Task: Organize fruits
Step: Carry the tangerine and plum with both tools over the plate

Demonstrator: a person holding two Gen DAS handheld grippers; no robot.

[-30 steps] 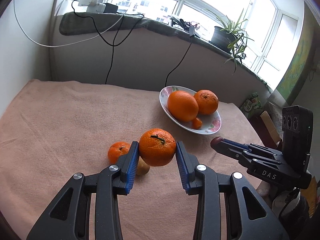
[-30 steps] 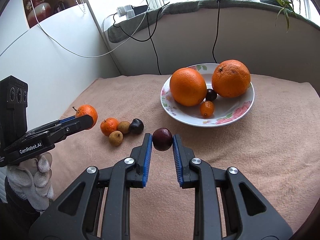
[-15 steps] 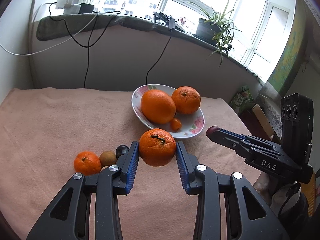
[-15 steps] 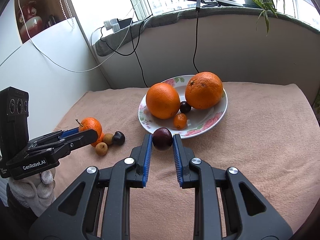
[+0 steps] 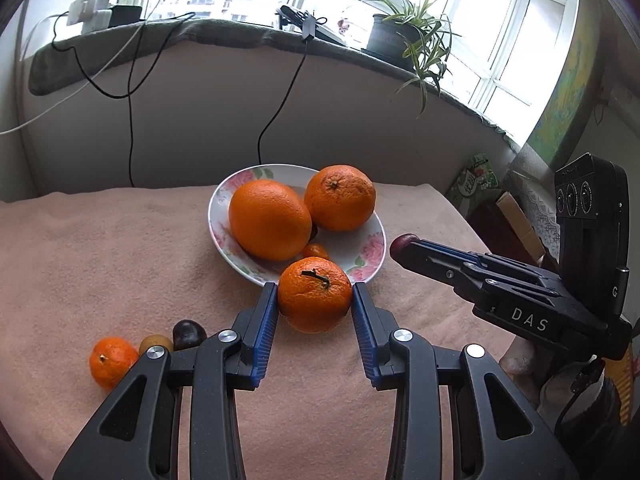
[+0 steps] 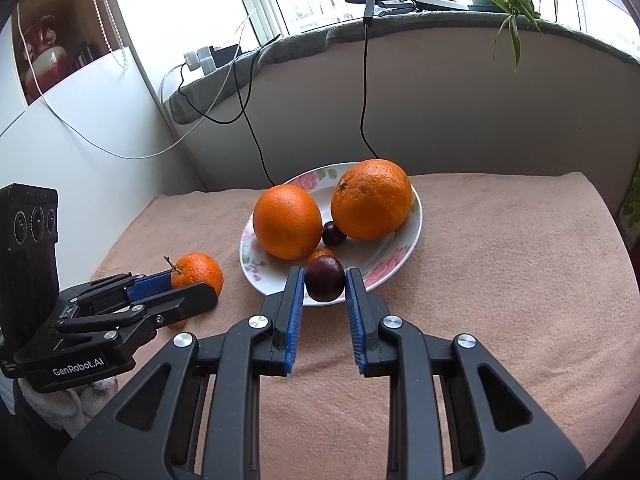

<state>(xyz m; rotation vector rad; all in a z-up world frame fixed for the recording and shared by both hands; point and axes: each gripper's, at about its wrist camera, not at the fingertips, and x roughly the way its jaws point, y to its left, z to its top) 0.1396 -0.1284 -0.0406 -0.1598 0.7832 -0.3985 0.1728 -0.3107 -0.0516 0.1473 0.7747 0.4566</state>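
1. Both claws are now nearer the flowered plate [image 5: 376, 236] than a second ago; the plate sat farther off in both wrist views then.
2. The left claw [image 5: 315, 312] pinches a stemmed mandarin [image 5: 315, 296] between its blue pads, just at the plate's near rim.
3. The right claw [image 6: 325, 288] is clamped on a dark plum [image 6: 325, 283], also at the near rim of the plate [image 6: 412, 220].
4. On the plate lie two large oranges [image 6: 288, 222] side by side, a second dark plum [image 6: 334, 234] between them, and a tiny orange fruit [image 6: 320, 255] in front.
5. Left behind on the peach cloth covering the desk [image 5: 100, 248] are a small mandarin [image 5: 112, 362], a brownish fruit [image 5: 156, 343] and a dark fruit [image 5: 189, 333], clustered together.
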